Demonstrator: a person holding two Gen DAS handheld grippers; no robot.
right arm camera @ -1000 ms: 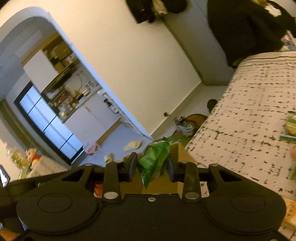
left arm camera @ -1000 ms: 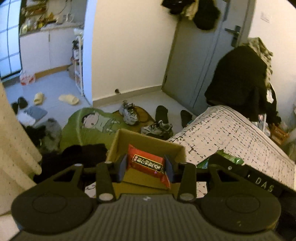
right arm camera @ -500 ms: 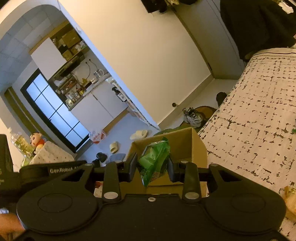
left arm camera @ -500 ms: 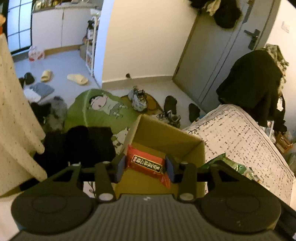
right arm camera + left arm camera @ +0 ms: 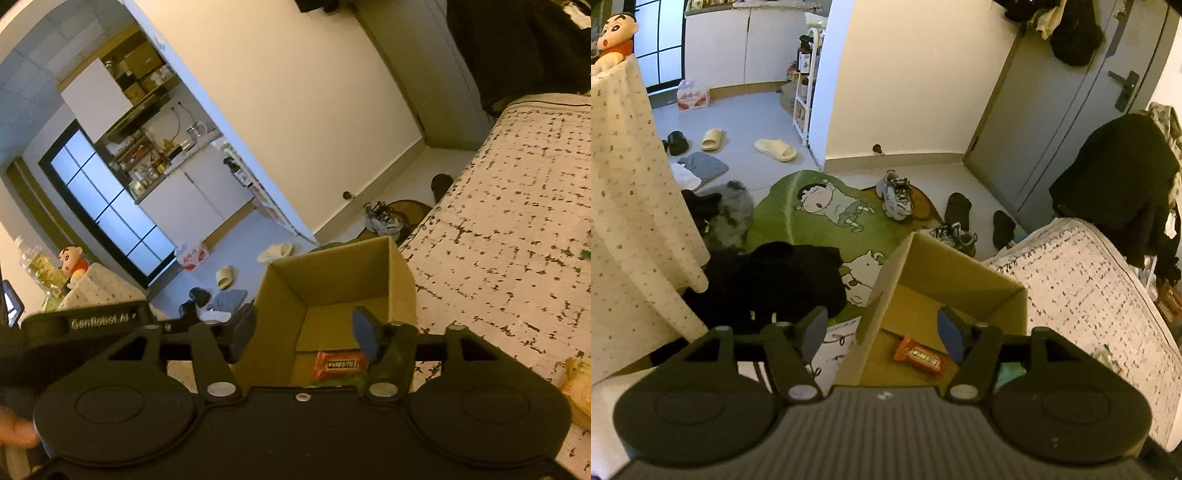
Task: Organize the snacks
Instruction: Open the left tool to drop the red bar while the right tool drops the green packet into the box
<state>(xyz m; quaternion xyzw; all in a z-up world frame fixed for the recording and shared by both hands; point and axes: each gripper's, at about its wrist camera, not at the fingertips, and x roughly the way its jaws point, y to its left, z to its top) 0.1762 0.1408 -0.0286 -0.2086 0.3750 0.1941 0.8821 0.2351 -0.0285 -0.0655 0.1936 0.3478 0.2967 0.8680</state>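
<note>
Fingers (image 5: 816,328) spread, red snack (image 5: 921,357) in box (image 5: 945,266)

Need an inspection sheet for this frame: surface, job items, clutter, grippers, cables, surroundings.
Surface: patterned bedspread, cardboard box at its edge.
Job's things: red snack bar lying flat on the box floor; green wrapper edge beside it, mostly hidden; more packets on the bedspread.
Clutter: sneakers, slippers, black clothing, cartoon rug on the floor.
Grippers: left gripper open and empty above the box; right gripper open and empty.
Cables: nothing seen.
Surroundings: grey door, kitchen cabinets, doll.
</note>
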